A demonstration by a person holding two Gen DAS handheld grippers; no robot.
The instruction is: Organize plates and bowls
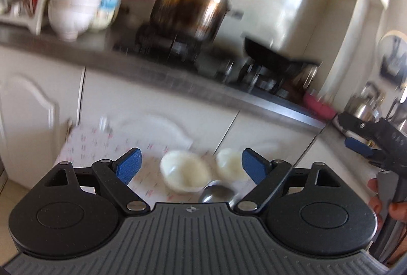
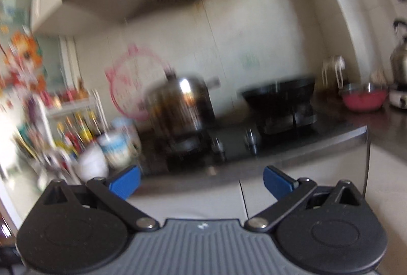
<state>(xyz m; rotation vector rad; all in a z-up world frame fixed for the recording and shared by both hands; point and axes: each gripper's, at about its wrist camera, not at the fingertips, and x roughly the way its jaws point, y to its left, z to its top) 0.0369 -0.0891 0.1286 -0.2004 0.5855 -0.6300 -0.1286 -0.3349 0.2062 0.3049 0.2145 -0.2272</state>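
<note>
The right gripper [image 2: 201, 179] has its blue-padded fingers [image 2: 124, 182] spread wide with nothing between them, held up facing the stove. On the dark worktop [image 2: 356, 127] a steel pot [image 2: 180, 103] sits on the left burner and a black wok [image 2: 278, 91] on the right. White bowls [image 2: 92, 164] stand blurred at the left, a red bowl [image 2: 363, 97] far right.

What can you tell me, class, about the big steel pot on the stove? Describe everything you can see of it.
The steel pot is tall, shiny and round, with dark brownish stains down its sides. A lid with a dark knob covers it, and a side handle sticks out. It stands upright on the left burner of the stove, to the left of a black wok. Motion blur hides finer detail.
</note>
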